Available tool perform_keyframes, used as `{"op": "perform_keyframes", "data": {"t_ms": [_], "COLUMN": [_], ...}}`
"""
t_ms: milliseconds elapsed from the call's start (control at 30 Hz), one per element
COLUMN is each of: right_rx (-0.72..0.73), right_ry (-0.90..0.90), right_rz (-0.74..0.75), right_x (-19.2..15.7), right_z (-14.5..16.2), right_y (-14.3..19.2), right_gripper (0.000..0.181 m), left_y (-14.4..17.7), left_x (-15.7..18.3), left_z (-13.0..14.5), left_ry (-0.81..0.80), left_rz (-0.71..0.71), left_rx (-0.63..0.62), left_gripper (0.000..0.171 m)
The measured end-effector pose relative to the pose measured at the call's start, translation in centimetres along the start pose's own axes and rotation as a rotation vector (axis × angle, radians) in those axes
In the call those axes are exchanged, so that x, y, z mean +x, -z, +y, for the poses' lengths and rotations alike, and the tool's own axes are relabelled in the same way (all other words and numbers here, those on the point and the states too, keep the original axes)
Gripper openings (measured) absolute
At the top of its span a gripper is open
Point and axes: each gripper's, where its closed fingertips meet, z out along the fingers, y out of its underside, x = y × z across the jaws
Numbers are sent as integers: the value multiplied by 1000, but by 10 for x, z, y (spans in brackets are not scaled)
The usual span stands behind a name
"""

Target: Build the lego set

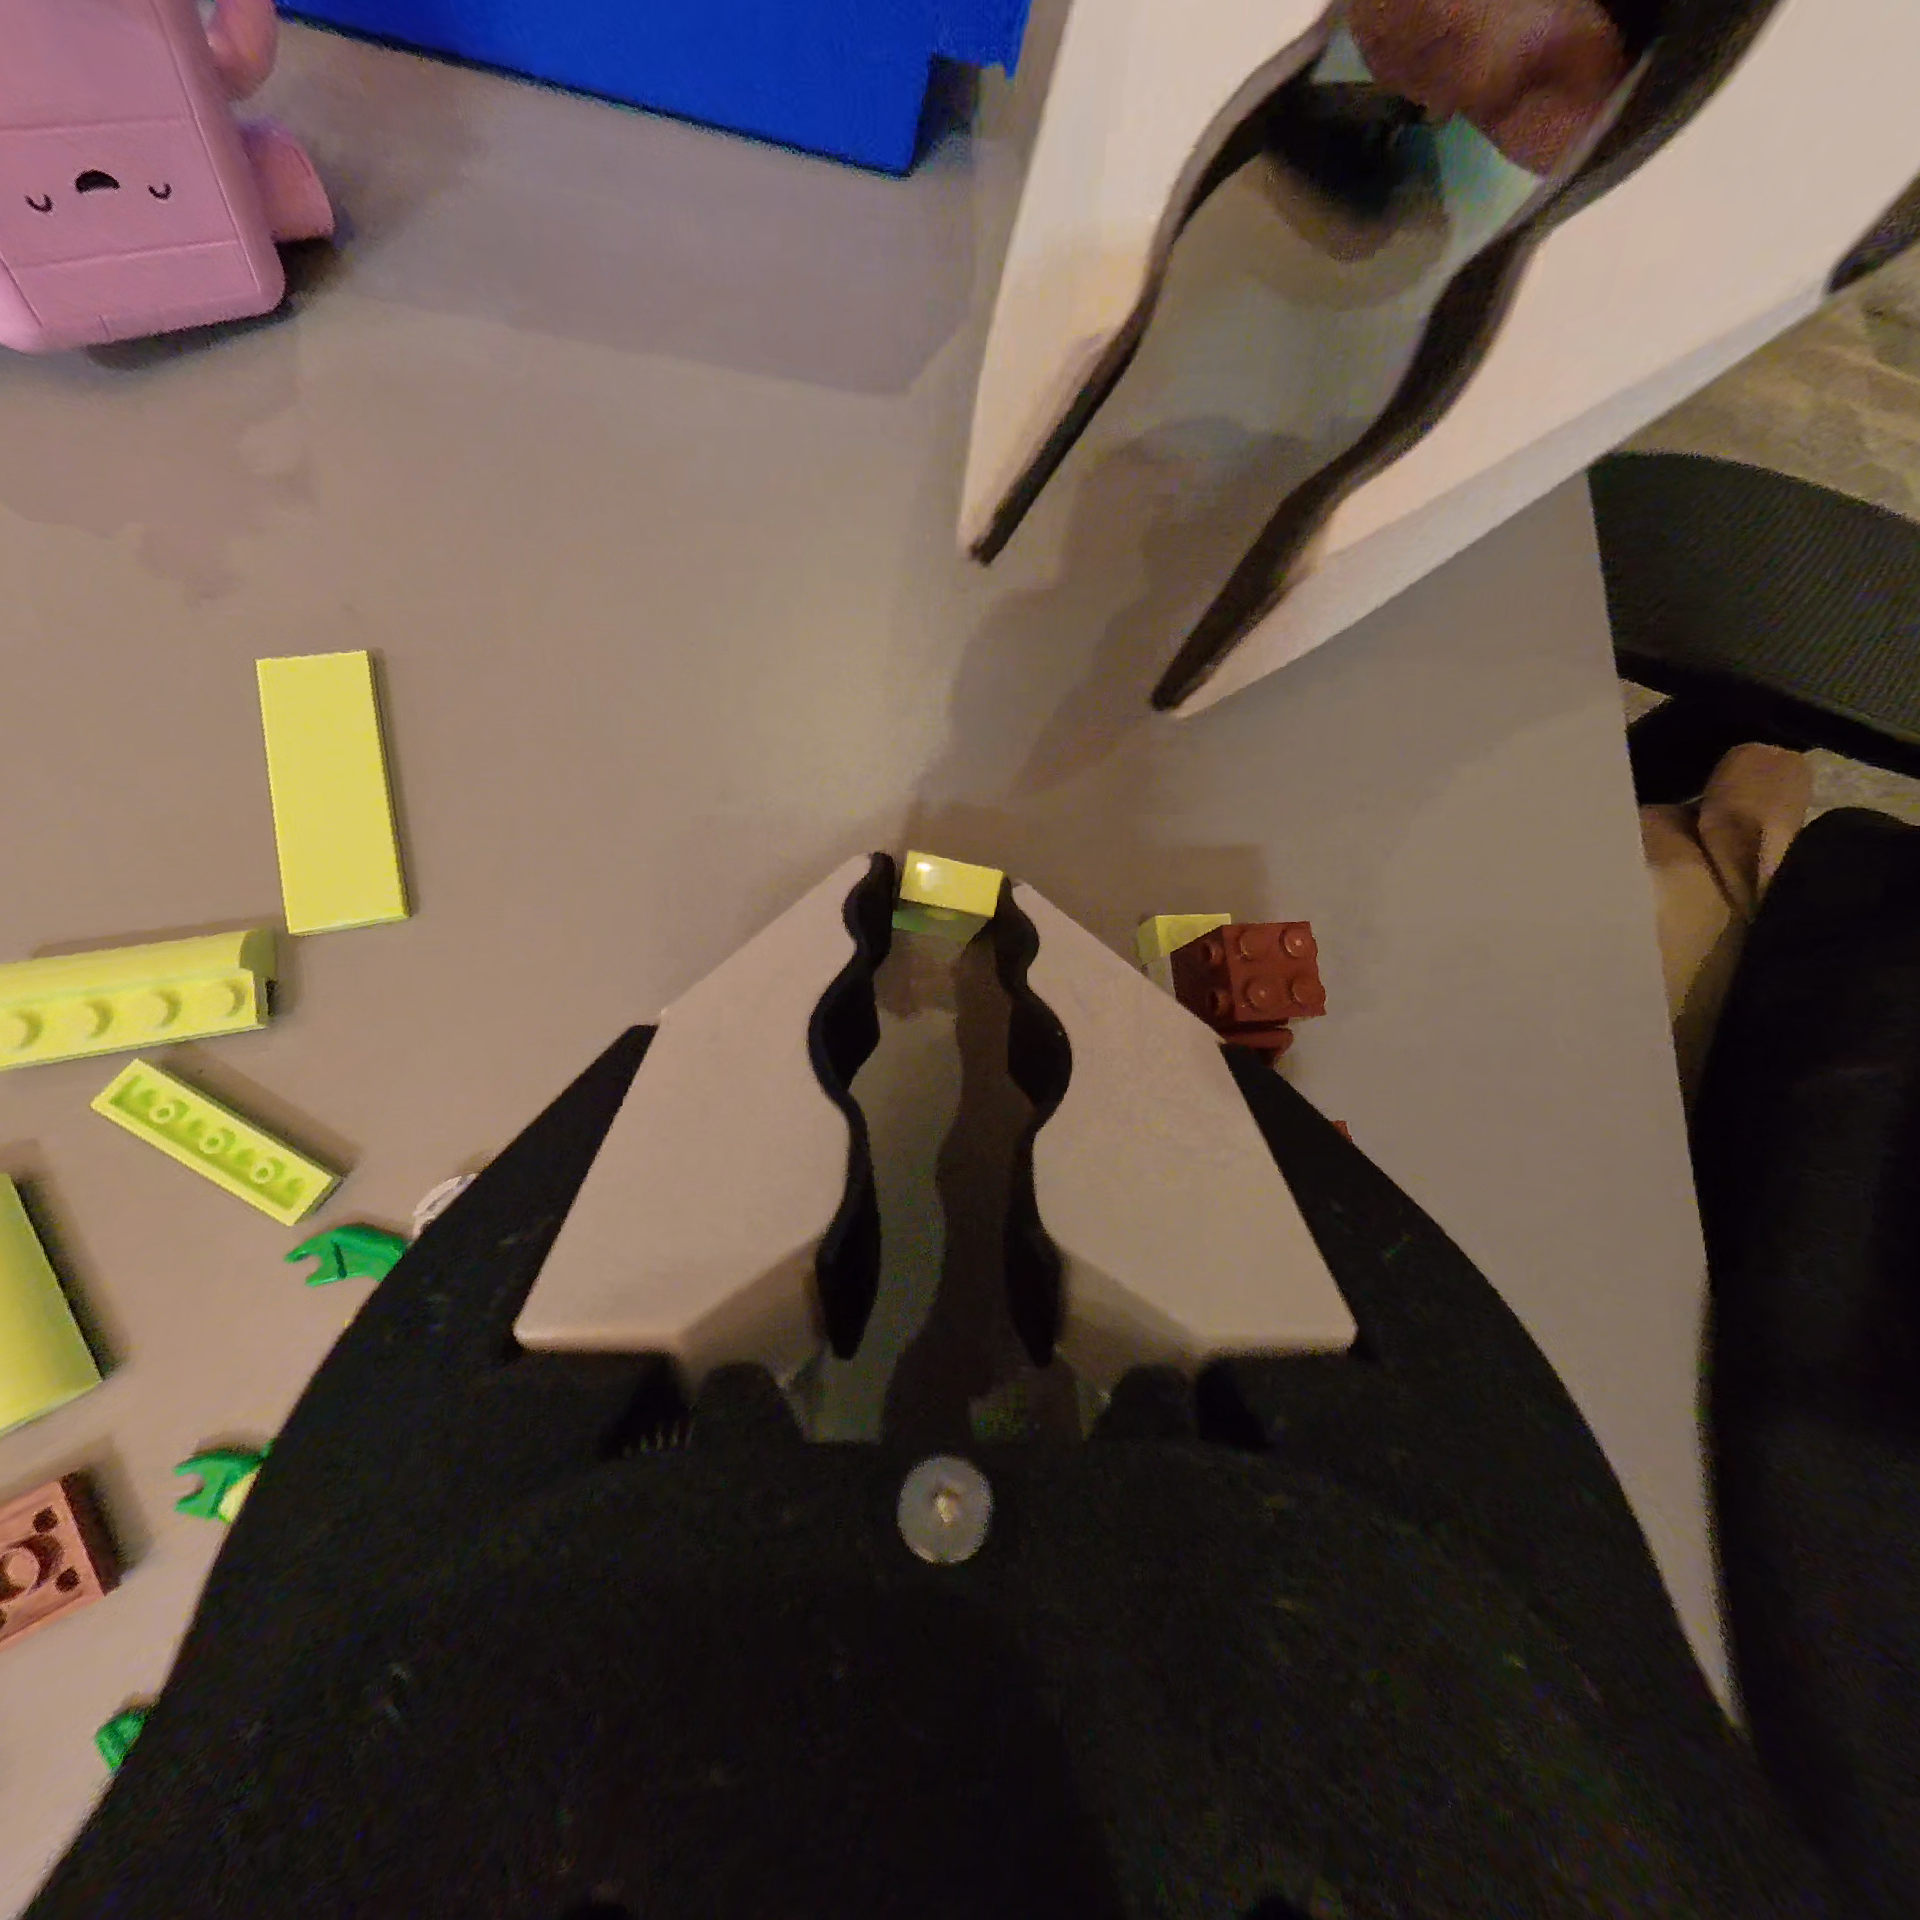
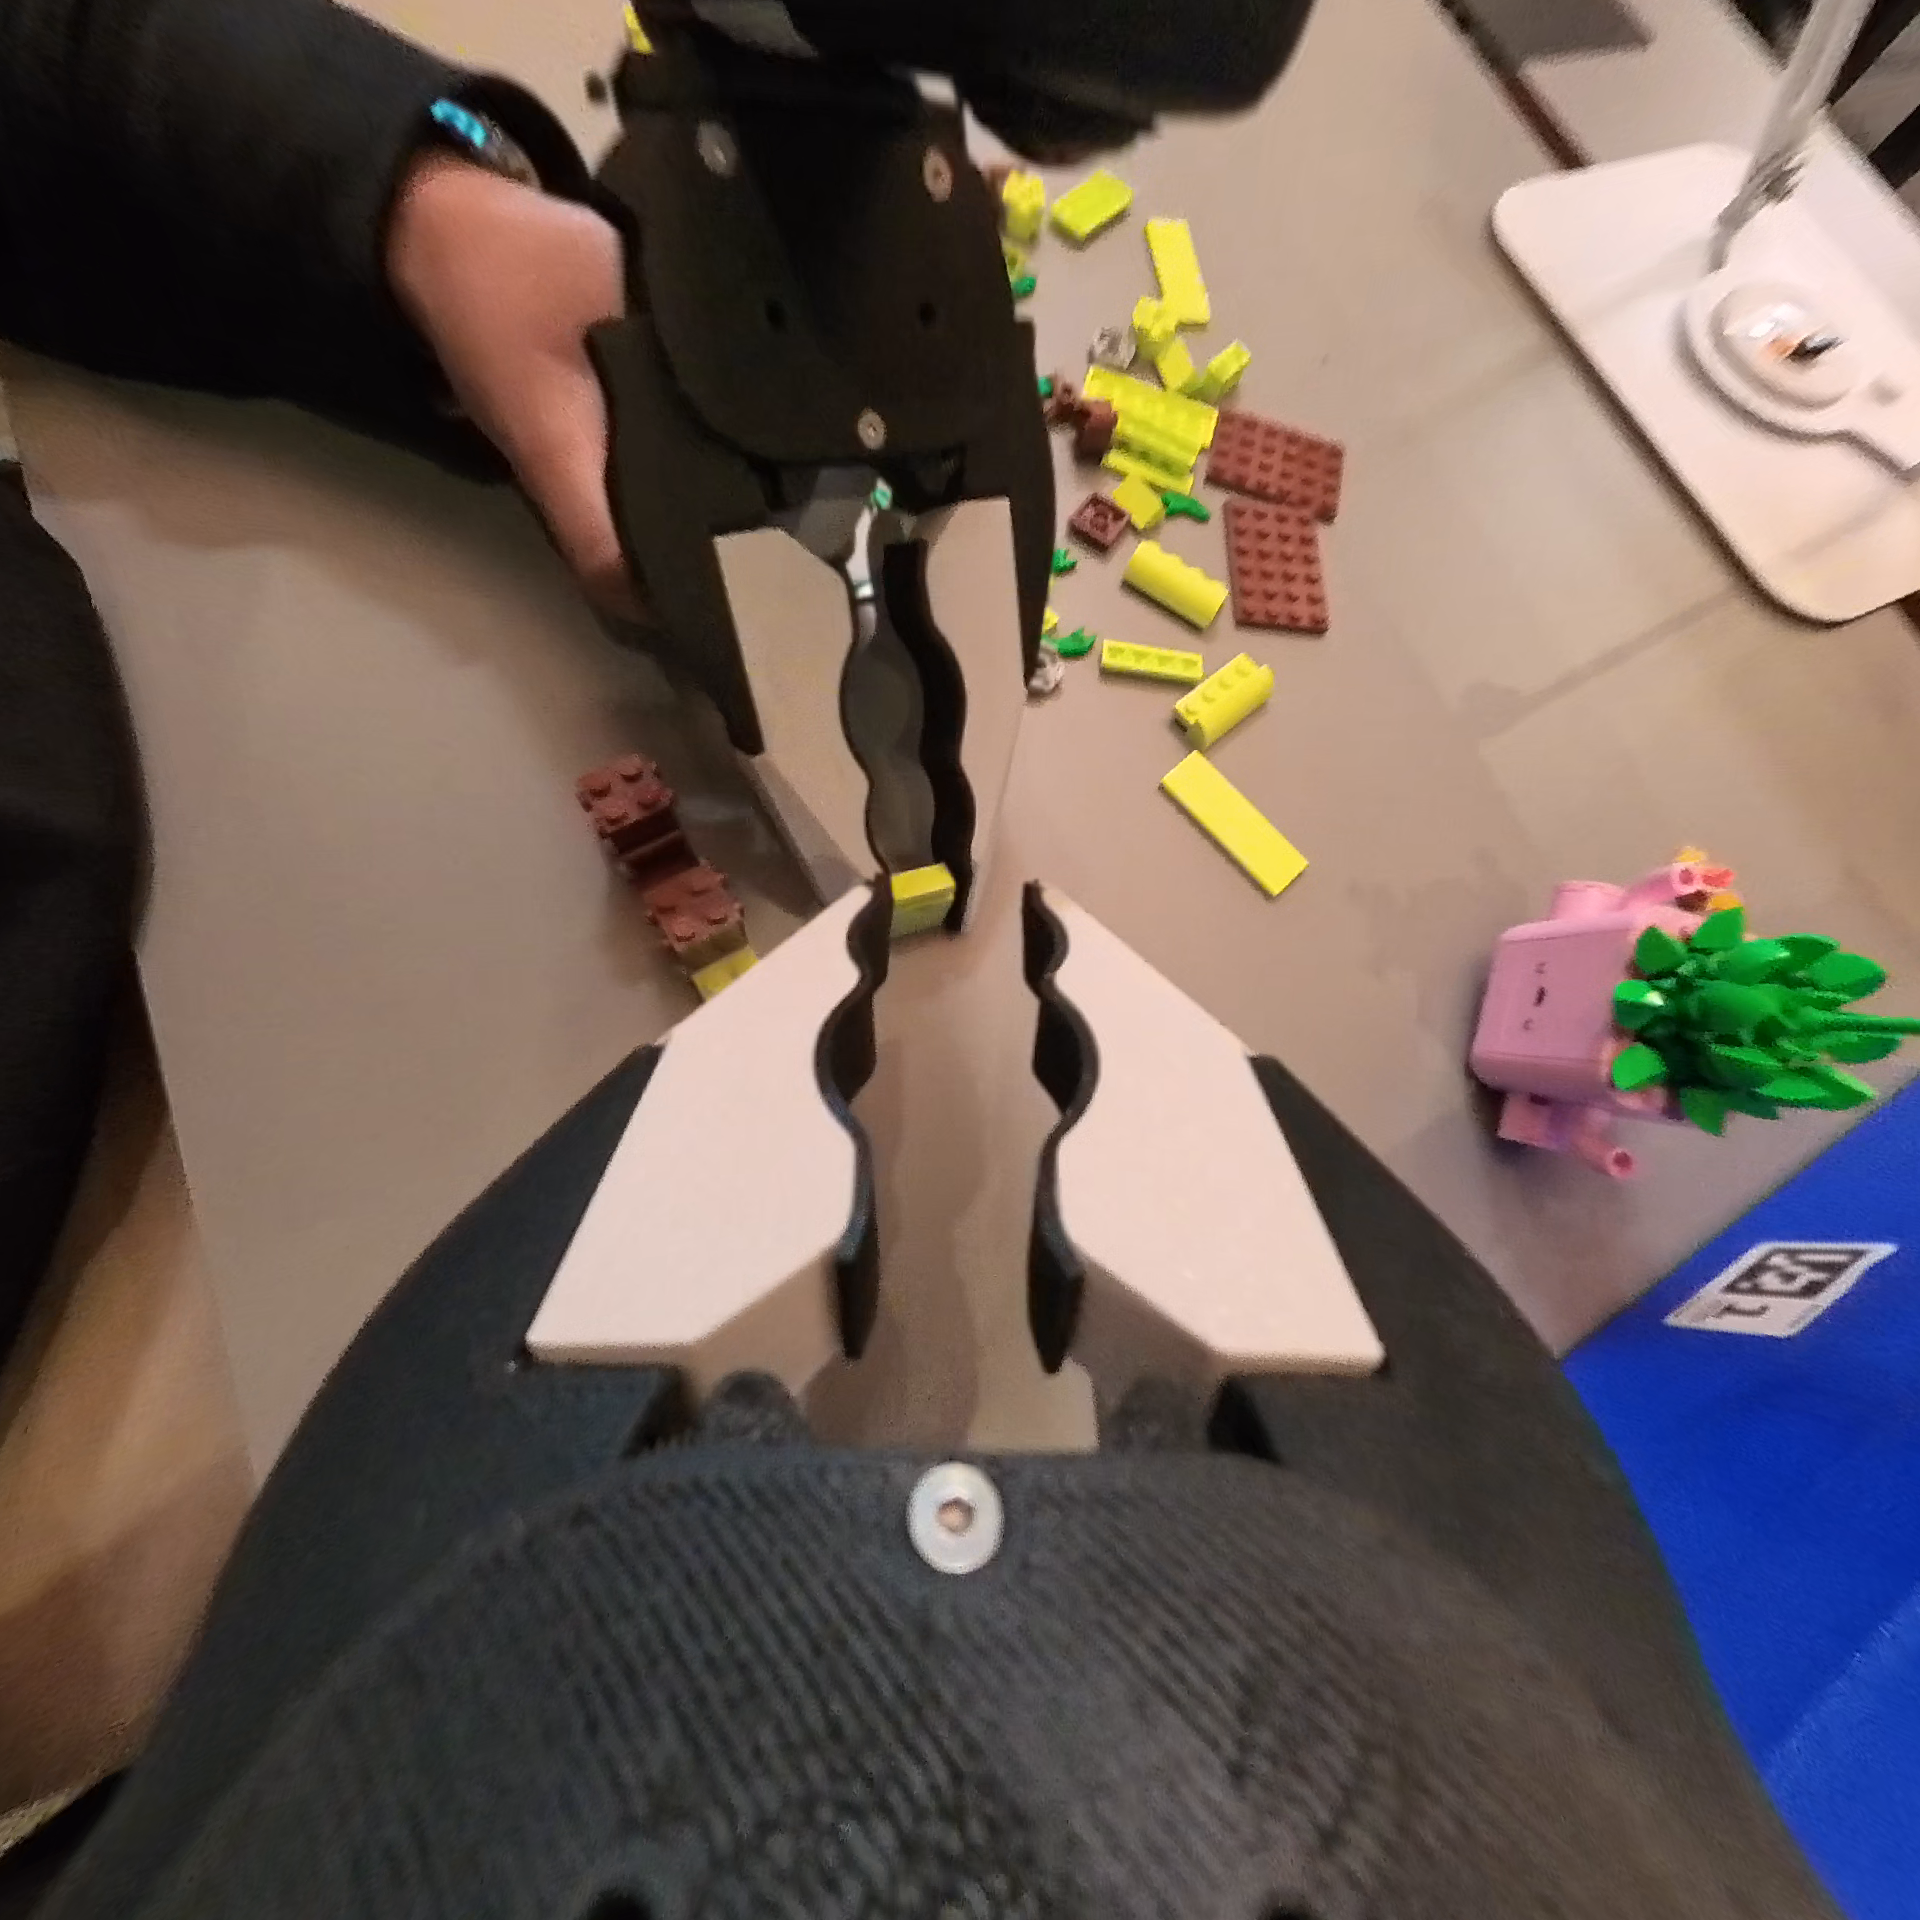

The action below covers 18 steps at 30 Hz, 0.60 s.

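My left gripper (image 1: 948, 885) is shut on a small lime-yellow brick (image 1: 951, 876), tips pointing down close to the grey table; it also shows in the right wrist view (image 2: 923, 883) with the brick (image 2: 921, 891). A dark brown brick stack (image 1: 1247, 977) with a lime piece at its end lies just right of it, and shows in the right wrist view (image 2: 665, 862) too. My right gripper (image 2: 951, 899) is open and empty, its tips just short of the held brick. In the left wrist view it (image 1: 1075, 623) hovers beyond the brick.
Loose lime bricks and a flat lime tile (image 1: 330, 790) lie to the left, with small green leaf pieces (image 1: 348, 1252). Two brown plates (image 2: 1273, 561) lie among more lime pieces. A pink figure (image 2: 1538, 997) with green foliage, a blue box (image 2: 1766, 1455) and a white stand base (image 2: 1662, 416) are nearby. The left gripper's tips are roughly 6 cm from the right gripper's. The dark brown brick stack (image 1: 1247, 977) is about 5 cm from both grippers' fingertips. It is also in sight in the right wrist view (image 2: 712, 886).
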Motion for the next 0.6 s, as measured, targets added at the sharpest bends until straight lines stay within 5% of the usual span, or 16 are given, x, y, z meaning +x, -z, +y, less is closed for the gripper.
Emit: {"op": "perform_keyframes", "data": {"t_ms": [200, 433, 600], "right_rx": [115, 180, 323], "right_ry": [91, 470, 753], "right_rz": [89, 107, 149], "right_x": [-6, -46, -71], "right_z": [-17, -52, -84], "right_y": [9, 24, 38], "right_gripper": [32, 48, 36], "left_y": [13, 84, 119], "left_x": [10, 60, 89], "left_z": [-10, -39, -41], "left_ry": [66, 285, 236], "left_rz": [135, 757, 981], "left_rx": [104, 420, 426], "left_gripper": [15, 13, 13]}}
